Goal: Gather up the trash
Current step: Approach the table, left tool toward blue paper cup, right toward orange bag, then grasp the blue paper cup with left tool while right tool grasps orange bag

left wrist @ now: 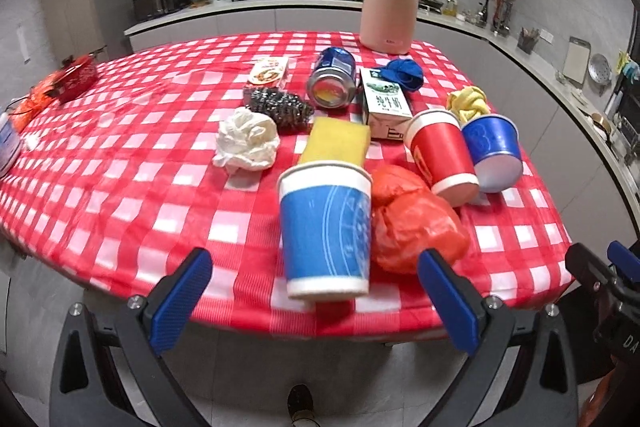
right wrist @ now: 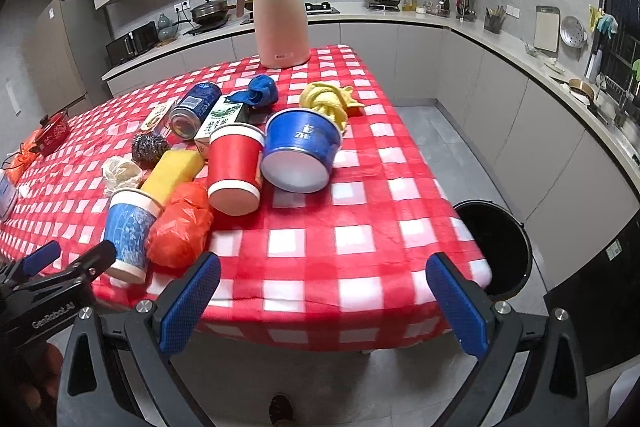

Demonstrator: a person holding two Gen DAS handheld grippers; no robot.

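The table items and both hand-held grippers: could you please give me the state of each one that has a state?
Left hand-held gripper: open, empty.
Right hand-held gripper: open, empty.
Blue cup: upside down, at the near table edge.
Red cup: on its side.
Blue bowl: tipped, base towards the camera.
Can: lying down.
Milk carton: lying flat.
Orange bag: crumpled.
Bin: open, on the floor beside the table.
Jug: upright, lid on.

Left gripper (left wrist: 316, 301): black frame arms ending in blue textured pads (left wrist: 182, 301), with silver screws (left wrist: 135, 302) at the pad bases. Right gripper (right wrist: 324, 303): identical black frame and blue pads (right wrist: 460, 309). Seen at 9 o'clock in the right-wrist view, the left gripper body bears white "GenRobot.AI" lettering (right wrist: 52, 319).
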